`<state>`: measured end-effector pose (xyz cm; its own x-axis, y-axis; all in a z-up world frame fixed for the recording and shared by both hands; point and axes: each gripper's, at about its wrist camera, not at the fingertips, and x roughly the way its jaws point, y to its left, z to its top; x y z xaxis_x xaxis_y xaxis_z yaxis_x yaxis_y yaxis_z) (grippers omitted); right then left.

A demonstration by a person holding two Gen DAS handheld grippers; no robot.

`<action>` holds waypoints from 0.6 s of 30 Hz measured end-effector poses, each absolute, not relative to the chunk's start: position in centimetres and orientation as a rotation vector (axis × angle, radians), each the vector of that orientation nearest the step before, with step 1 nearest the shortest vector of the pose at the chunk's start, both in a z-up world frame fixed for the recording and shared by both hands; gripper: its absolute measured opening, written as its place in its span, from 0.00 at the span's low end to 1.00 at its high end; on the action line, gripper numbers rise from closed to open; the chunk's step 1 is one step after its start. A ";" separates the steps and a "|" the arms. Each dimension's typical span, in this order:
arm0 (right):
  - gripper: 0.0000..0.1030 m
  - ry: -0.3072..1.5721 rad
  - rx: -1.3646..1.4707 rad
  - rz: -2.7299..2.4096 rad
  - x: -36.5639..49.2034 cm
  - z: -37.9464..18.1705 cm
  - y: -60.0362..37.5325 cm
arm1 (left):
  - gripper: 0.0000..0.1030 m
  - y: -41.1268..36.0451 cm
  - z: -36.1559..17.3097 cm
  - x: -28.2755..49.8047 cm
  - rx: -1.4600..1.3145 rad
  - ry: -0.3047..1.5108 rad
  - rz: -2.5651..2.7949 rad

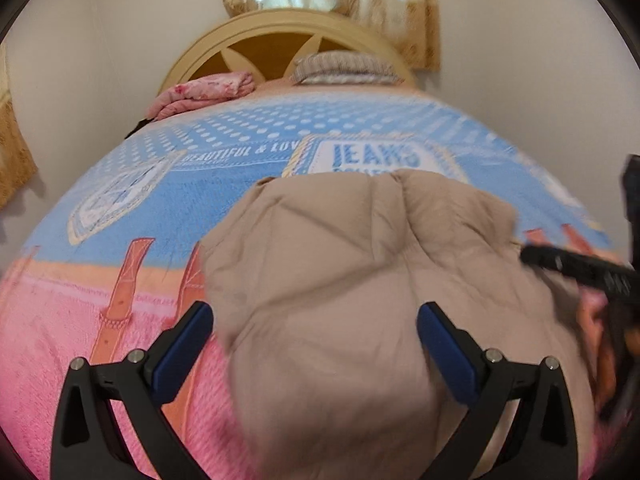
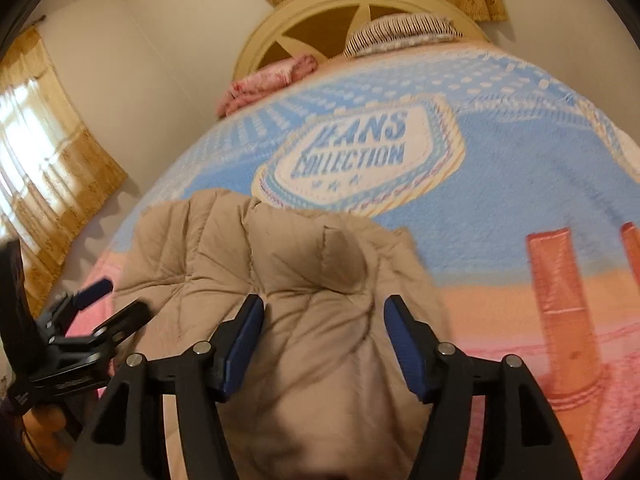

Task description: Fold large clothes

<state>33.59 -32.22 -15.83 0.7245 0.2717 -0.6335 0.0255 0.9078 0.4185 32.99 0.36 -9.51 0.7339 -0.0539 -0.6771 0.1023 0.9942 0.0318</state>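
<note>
A tan quilted jacket (image 1: 340, 280) lies folded into a narrow bundle on the bed, resting on a blanket (image 1: 160, 184) printed in blue, orange and pink with a "JEANS COLLECTION" badge. The bundle's long axis runs from the foot of the bed toward the headboard (image 1: 280, 28), so that its far, rounded end points at the badge and its near end lies under both cameras. In the right wrist view the jacket (image 2: 280, 272) shows two lobes at its far end, with diagonal quilting seams and a raised fold near the middle. It sits mostly over the pink and orange bands of the blanket, its far edge reaching into the blue. The left claw (image 1: 316, 320) stands wide open above the near part of the jacket, with one blue pad on each side of the bundle and neither pressing on the cloth. The right claw (image 2: 324, 320) is likewise open, its pads spread apart over the jacket without gripping it. The left claw also shows at the left edge of the right wrist view, beside the jacket. At the head of the bed lie a folded pink cloth (image 1: 200, 92) and a striped pillow (image 1: 344, 66), well apart from the jacket.
</note>
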 end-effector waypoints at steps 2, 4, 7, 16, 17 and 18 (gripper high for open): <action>0.74 0.760 0.413 0.098 32.9 -15.9 -33.7 | 1.00 1.8 -9.9 31.5 0.048 0.747 -0.120; 0.74 0.788 0.451 0.115 32.5 -16.7 -35.2 | 1.00 3.1 -10.7 30.3 0.015 0.756 -0.138; 0.74 0.845 0.516 0.176 32.2 -18.4 -36.5 | 1.00 4.8 -12.3 29.5 -0.100 0.808 -0.223; 0.74 0.931 0.778 0.424 33.4 -22.5 -36.9 | 1.00 5.9 -15.4 31.6 -0.329 0.873 -0.355; 0.74 0.930 0.798 0.443 33.5 -22.9 -36.9 | 1.00 5.9 -15.6 31.8 -0.337 0.873 -0.368; 0.74 0.923 0.795 0.451 33.6 -23.0 -36.7 | 1.00 5.9 -15.9 32.0 -0.350 0.877 -0.380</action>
<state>33.58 -36.75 -23.04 0.5425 0.6526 -0.5289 -0.0162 0.6376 0.7702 32.01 5.88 -15.89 0.5815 -0.4588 -0.6718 0.1773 0.8774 -0.4458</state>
